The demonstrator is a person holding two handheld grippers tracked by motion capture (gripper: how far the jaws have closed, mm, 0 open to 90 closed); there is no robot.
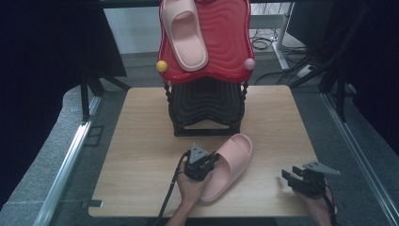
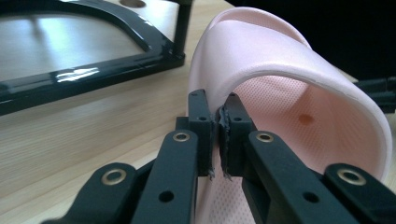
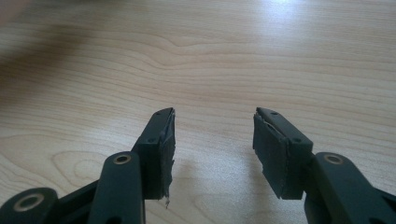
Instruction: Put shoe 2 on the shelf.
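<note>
A pink slipper (image 1: 230, 165) lies on the wooden table (image 1: 141, 155) in front of a two-tier rack. My left gripper (image 1: 207, 162) is shut on the left edge of this slipper's strap (image 2: 261, 60), with the jaws pinched on the rim, one inside and one outside. A second pink slipper (image 1: 184, 34) rests on the rack's red top shelf (image 1: 226, 33). My right gripper (image 1: 294, 175) hovers near the table's front right corner, open, with bare wood (image 3: 210, 70) between its fingers.
The rack's black lower shelf (image 1: 204, 101) stands at the table's far middle, and its glossy black frame (image 2: 93, 70) lies close ahead of the left gripper. Yellow (image 1: 162, 66) and pink (image 1: 250, 63) knobs cap the rack posts. Cables (image 1: 263, 42) lie on the floor behind.
</note>
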